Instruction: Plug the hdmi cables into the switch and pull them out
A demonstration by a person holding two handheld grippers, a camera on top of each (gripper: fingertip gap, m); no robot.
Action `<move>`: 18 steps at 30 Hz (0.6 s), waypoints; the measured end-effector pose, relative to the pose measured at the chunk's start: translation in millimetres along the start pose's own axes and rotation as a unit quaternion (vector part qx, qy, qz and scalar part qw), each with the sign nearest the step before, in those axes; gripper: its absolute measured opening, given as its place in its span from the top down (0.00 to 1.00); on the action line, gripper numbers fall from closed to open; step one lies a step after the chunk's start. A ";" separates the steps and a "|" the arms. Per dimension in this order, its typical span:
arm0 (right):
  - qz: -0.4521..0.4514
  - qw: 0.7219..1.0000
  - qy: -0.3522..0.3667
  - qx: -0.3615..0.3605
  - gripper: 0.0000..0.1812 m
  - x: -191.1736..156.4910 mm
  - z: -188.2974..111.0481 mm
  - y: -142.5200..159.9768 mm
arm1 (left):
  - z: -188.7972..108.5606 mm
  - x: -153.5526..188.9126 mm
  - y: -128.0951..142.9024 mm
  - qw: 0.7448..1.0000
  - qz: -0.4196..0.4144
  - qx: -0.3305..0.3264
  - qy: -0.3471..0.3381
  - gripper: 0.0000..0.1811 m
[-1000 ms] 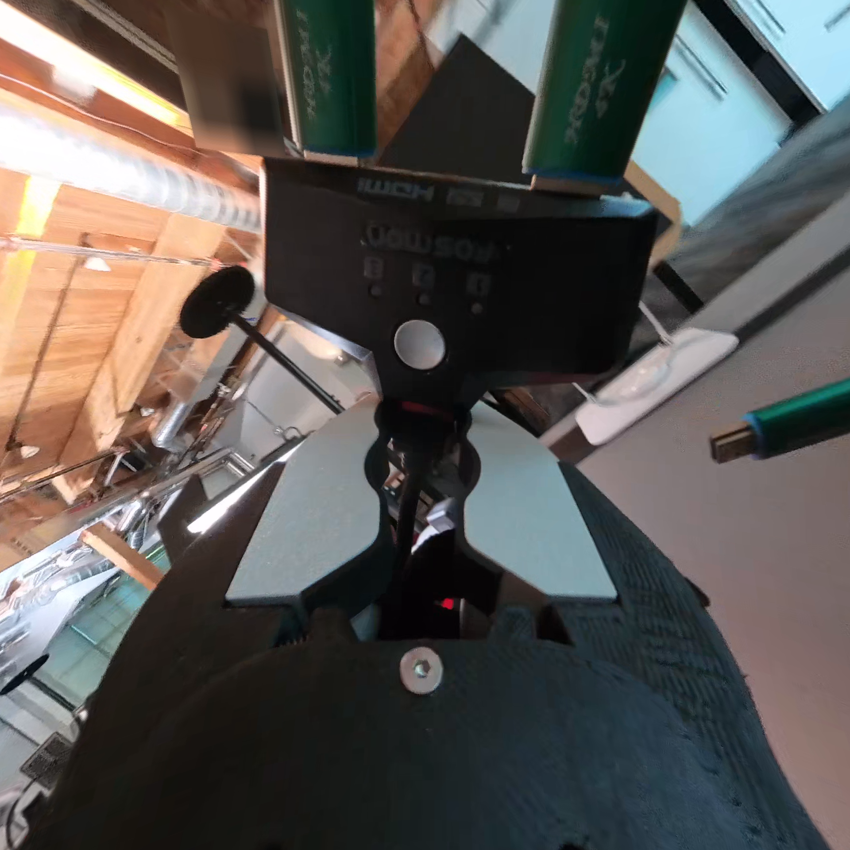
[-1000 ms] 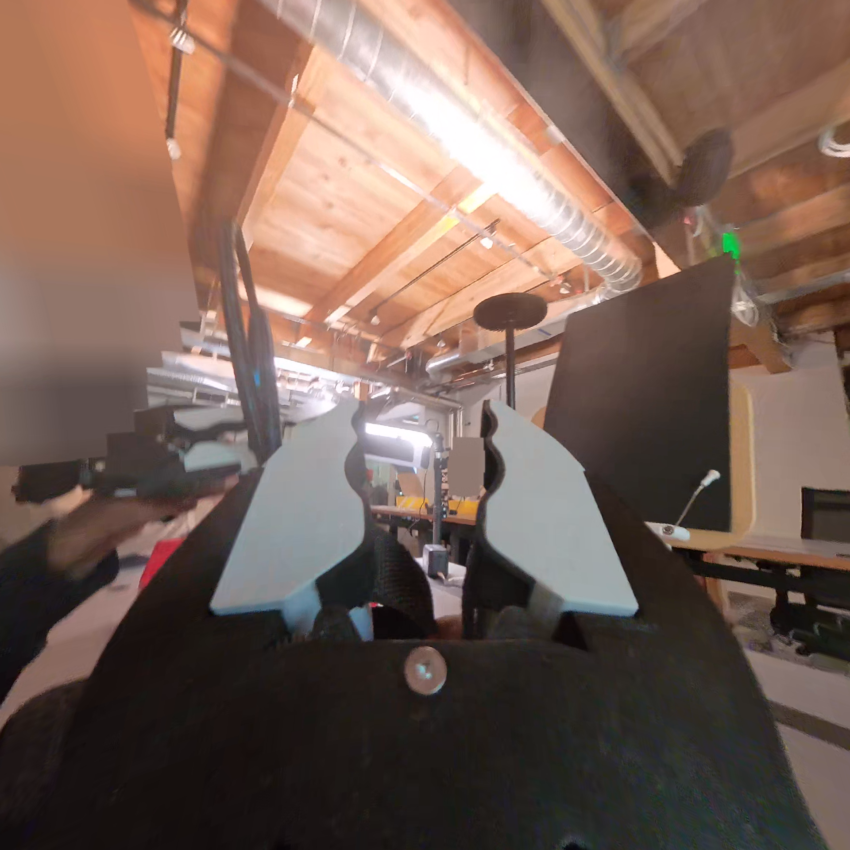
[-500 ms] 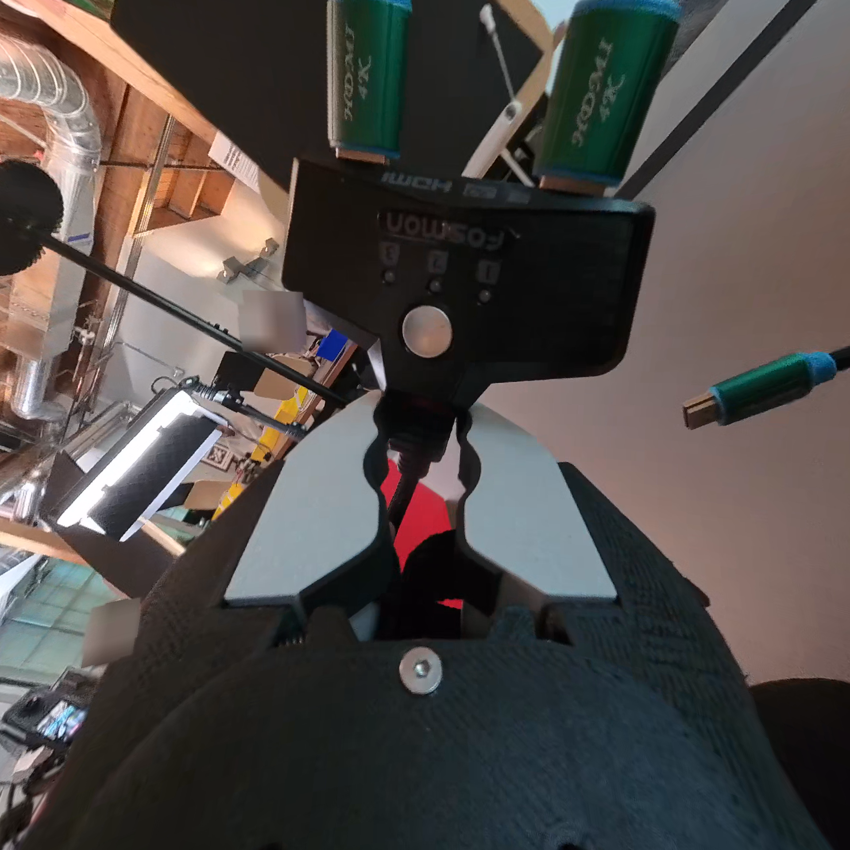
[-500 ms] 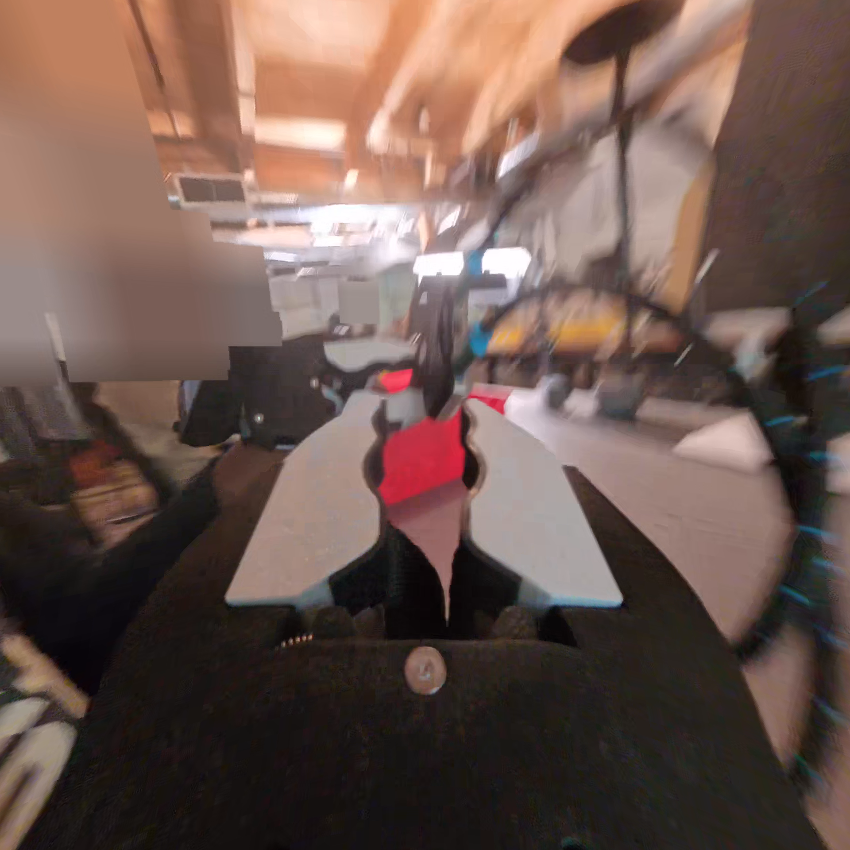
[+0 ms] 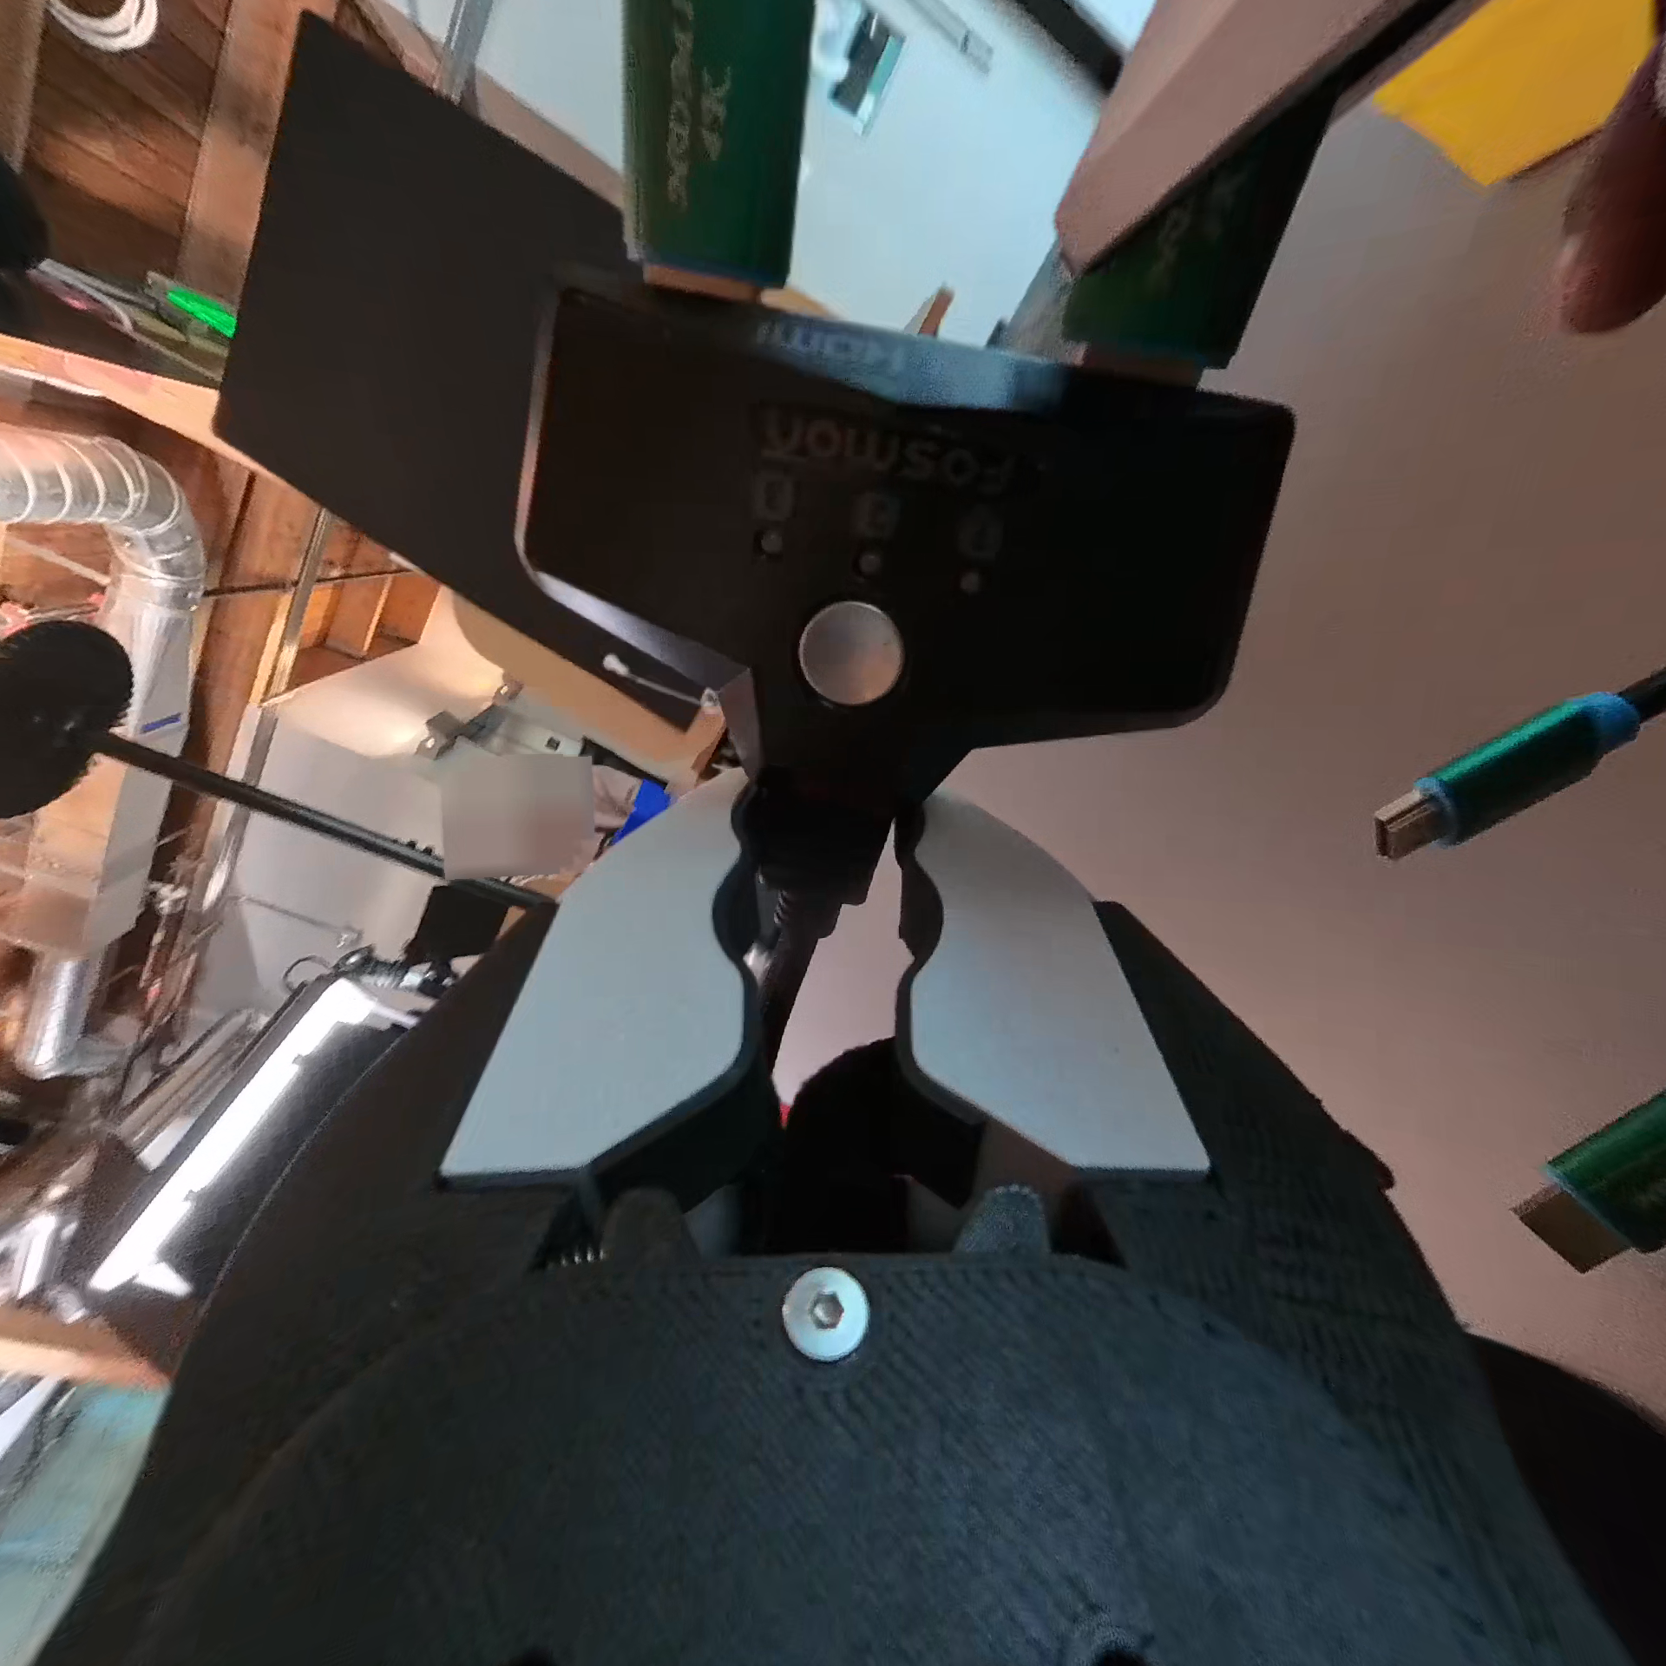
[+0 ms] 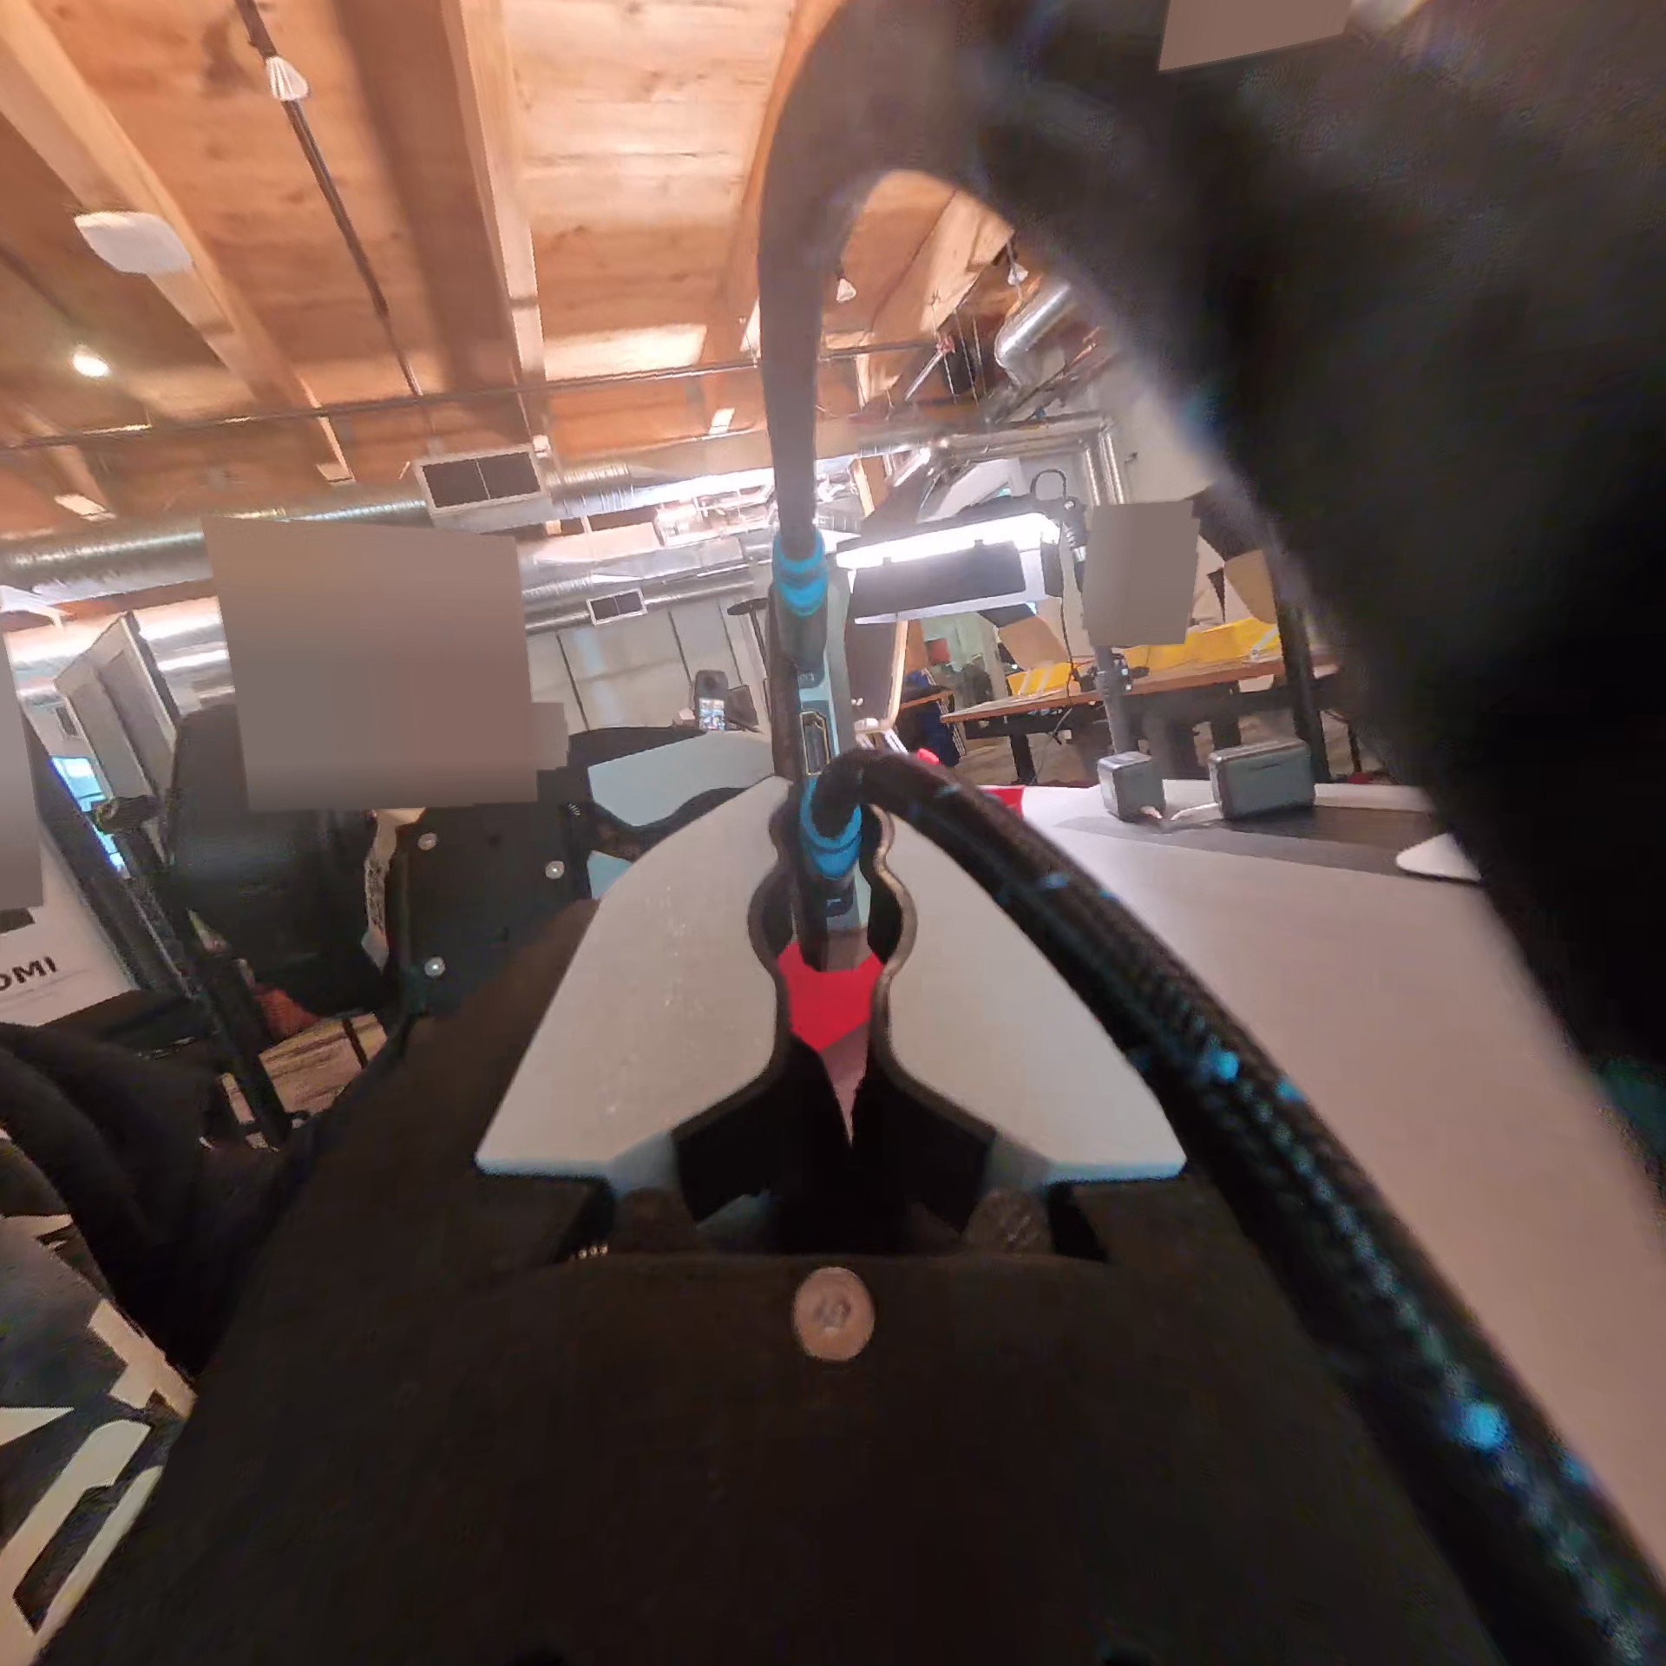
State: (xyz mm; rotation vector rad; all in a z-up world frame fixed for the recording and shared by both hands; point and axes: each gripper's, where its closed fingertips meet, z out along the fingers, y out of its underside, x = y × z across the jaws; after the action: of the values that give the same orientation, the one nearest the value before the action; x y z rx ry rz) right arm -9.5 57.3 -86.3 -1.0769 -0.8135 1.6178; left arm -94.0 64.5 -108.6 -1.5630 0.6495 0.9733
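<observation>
My left gripper (image 5: 820,811) is shut on the cable neck of the black HDMI switch (image 5: 901,541) and holds it up in the air. Two green HDMI plugs sit in its far edge: the left plug (image 5: 712,135) and the right plug (image 5: 1163,279). My right gripper (image 6: 825,838) is shut on the right plug at its blue collar (image 6: 825,834); one finger (image 5: 1199,117) shows over that plug in the left wrist view. The switch (image 6: 811,721) is edge-on in the right wrist view, with one port open. Two loose green plugs (image 5: 1514,784) (image 5: 1605,1190) hang at the right.
A grey table top (image 5: 1442,541) lies behind the switch. A braided black cable (image 6: 1172,1037) arcs across the right finger. Two small grey boxes (image 6: 1208,784) stand on the table. A black panel (image 5: 388,225) and a person's finger (image 5: 1614,225) are nearby.
My right gripper has swung down from facing the ceiling and shut on the right plug in the switch. The left gripper has turned with the switch, and a second loose plug has come into view.
</observation>
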 end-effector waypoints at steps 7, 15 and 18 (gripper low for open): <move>-0.039 0.999 -0.006 0.021 0.94 -7.0 -2.2 -5.4 | -31.5 -27.5 16.2 0.998 0.001 -0.049 0.032 0.73; -0.044 0.999 -0.012 0.017 0.94 -9.9 0.2 -3.1 | -82.8 -70.0 146.3 0.898 -0.355 -0.115 0.232 0.66; -0.049 0.999 -0.013 0.014 0.94 -10.7 0.9 -1.8 | -66.4 -50.9 186.0 0.865 -0.391 -0.165 0.266 0.66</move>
State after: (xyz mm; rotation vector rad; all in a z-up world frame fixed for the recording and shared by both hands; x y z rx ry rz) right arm -8.4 47.6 -81.6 -0.9825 -0.8449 1.5595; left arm -258.0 -45.9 -158.8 -2.1716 0.1472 0.0173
